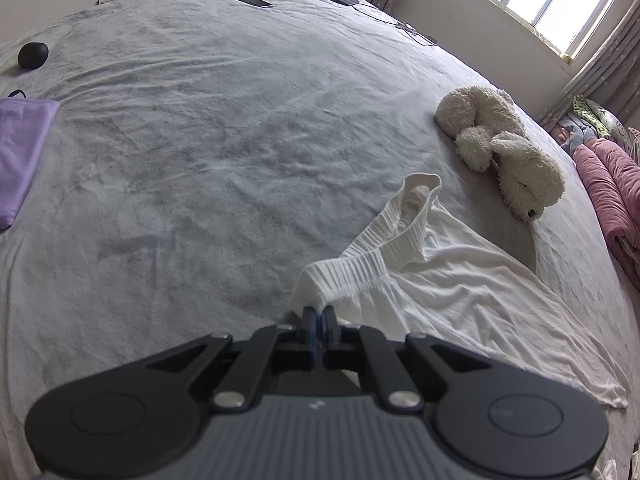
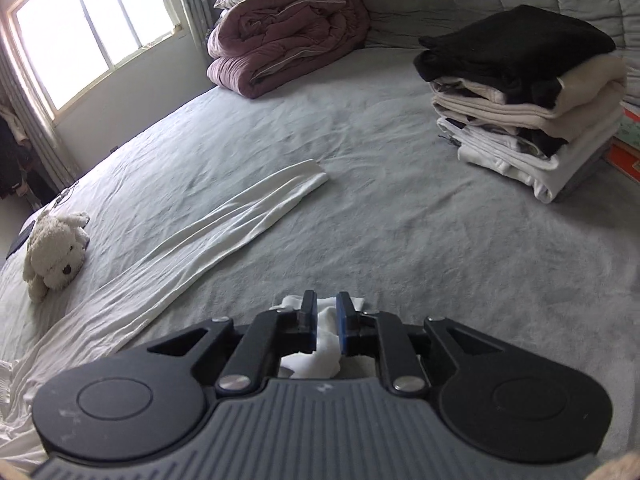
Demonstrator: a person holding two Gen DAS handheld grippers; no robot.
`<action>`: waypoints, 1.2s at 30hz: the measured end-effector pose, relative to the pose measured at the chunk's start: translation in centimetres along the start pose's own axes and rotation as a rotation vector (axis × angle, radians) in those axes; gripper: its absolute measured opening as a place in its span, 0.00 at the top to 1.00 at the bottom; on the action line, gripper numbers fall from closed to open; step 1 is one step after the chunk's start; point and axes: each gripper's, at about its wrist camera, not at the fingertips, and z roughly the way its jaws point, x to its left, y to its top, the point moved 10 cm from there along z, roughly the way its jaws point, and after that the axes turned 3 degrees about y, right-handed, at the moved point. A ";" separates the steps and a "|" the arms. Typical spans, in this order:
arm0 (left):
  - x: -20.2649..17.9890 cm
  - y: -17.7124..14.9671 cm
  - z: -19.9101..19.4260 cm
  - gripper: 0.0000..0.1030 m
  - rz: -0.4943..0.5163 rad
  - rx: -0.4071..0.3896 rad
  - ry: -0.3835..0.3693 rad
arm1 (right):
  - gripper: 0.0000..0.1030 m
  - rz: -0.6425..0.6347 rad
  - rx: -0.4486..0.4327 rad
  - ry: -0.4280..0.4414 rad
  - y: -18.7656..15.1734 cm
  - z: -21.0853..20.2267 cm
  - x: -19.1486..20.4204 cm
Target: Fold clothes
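One white trousers [image 1: 460, 280] pair, wrinkled, elastic waistband, flat on bed [image 1: 200, 160].

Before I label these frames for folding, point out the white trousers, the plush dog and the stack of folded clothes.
white trousers [image 1: 360, 276]: left wrist view, on the ribbed waistband.
plush dog [image 1: 524, 172]: left wrist view, on its head.
stack of folded clothes [image 2: 520, 40]: right wrist view, on the black top layer.

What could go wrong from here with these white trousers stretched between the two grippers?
1. The right gripper has its jaws parted around the white fabric, so that end may slip out.
2. The left gripper is pinched on the waistband corner of the white trousers; a hard pull could bunch them.
3. The plush dog lies close beside the trousers and could get dragged along.
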 end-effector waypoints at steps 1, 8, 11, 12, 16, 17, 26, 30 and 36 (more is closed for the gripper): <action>-0.1 0.0 0.0 0.98 0.003 -0.002 0.002 | 0.84 0.004 0.017 -0.002 -0.2 0.2 -0.4; -0.1 -0.1 0.1 0.98 0.011 -0.003 0.013 | 0.84 0.032 0.084 0.020 -1.4 2.3 -2.1; -0.1 -0.1 0.1 0.98 0.007 -0.001 0.012 | 0.84 0.048 0.121 0.127 -2.2 2.6 -0.8; 0.0 -0.1 0.2 0.98 0.006 0.000 0.012 | 0.84 0.041 0.124 0.147 -2.4 2.6 -0.2; -0.1 -0.1 0.1 0.98 0.007 -0.001 0.011 | 0.84 -0.026 0.095 0.195 -2.5 1.7 1.9; 0.0 -0.1 0.1 0.98 0.004 -0.001 0.010 | 0.86 -0.030 0.085 0.212 -2.4 1.4 2.4; 0.1 -0.3 0.1 0.97 0.002 0.003 0.008 | 0.86 -0.104 0.036 0.138 -1.1 1.1 2.6; 0.1 -0.3 0.2 0.97 0.002 0.004 0.012 | 0.86 -0.074 0.036 0.140 -1.2 1.3 1.3; 0.0 -0.3 0.2 0.97 0.006 0.002 0.017 | 0.85 -0.079 0.055 0.187 -1.9 1.3 2.1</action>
